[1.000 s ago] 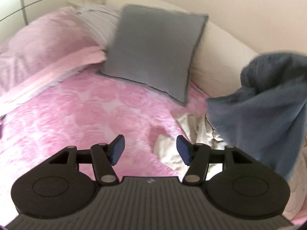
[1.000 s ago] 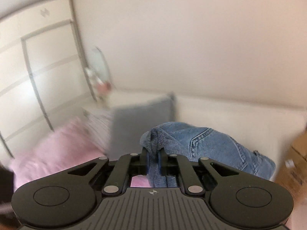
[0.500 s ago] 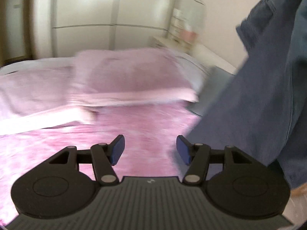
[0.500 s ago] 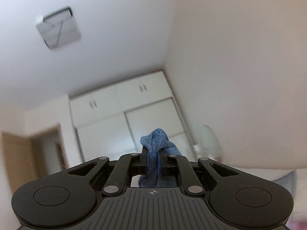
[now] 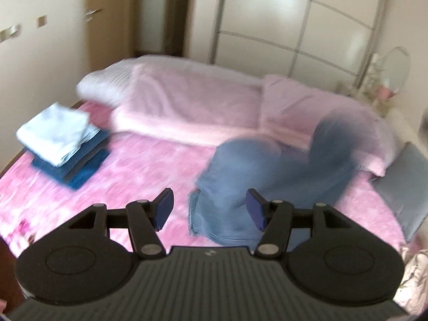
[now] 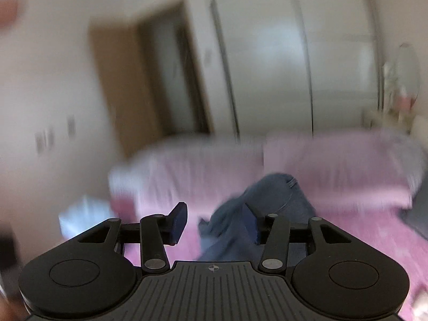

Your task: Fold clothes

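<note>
Pink bedding (image 5: 149, 176) fills the lower half of both views, and on it lies a pair of blue jeans (image 5: 256, 176), crumpled and blurred with motion, not folded. In the left wrist view the denim runs from just ahead of the gripper, up and to the right toward the pink pillows (image 5: 203, 107), so its long axis seems to lie diagonally, near-left to far-right; the blur leaves the leg and waist ends uncertain.

The left gripper (image 5: 210, 210) hovers directly over the near end of the jeans with its jaws wide apart and nothing between them. The right gripper (image 6: 215, 223) is likewise spread wide and holds nothing, though denim (image 6: 267, 203) rises just ahead of its right-hand pad and may brush it. Both tools sit close to the garment; the left one looks better centred over the near edge, so a grasp there seems the handier of the two.

On the far left of the bed rests a stack of folded clothes (image 5: 61, 144), pale blue on top of dark blue, well apart from the jeans. A grey cushion (image 5: 401, 187) lies at the right edge. Beyond the bed stand a white wardrobe (image 5: 307, 26) and a brown door (image 6: 125, 85).
</note>
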Demonstrator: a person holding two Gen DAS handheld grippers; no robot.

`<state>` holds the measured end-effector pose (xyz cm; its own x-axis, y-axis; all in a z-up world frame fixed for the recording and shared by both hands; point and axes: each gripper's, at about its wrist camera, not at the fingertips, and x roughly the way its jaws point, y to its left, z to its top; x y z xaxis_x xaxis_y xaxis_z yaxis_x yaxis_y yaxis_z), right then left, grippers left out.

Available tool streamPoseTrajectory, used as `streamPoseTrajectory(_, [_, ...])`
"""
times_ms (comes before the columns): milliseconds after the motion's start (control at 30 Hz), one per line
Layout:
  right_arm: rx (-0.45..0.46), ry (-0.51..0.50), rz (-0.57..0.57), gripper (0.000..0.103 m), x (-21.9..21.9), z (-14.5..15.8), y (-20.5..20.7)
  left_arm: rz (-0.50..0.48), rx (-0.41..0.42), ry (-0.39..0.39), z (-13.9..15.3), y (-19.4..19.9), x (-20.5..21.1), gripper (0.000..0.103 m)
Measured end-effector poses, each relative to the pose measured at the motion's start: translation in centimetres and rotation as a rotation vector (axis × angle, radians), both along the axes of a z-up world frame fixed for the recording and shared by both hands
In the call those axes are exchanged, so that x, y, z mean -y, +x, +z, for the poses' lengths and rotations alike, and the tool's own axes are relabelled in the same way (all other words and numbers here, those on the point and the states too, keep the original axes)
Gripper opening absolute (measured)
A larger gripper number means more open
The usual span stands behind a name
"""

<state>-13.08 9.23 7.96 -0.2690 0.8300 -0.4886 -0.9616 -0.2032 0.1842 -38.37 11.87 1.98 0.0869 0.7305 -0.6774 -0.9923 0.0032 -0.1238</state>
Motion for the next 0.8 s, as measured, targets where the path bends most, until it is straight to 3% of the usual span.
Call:
streamPoseTrajectory(167, [0.036, -0.248, 0.06, 0.048, 1.0, -6.5, -0.2, 0.049, -0.046, -0.103, -2.5, -0.3, 3.2, 0.056])
streamPoseTrajectory(300, [0.039, -0.401, 0.064, 0.048, 3.8, -9.8, 3.1, 0.038, -0.077, -0.168, -4.1, 1.5, 5.6, 0.056])
streamPoseTrajectory(800, [0.14, -0.627, 0.047, 0.048, 14.5, -17.1, 7.6, -0.025, -0.191, -0.279, -7.7, 10.1, 16.4, 0.057])
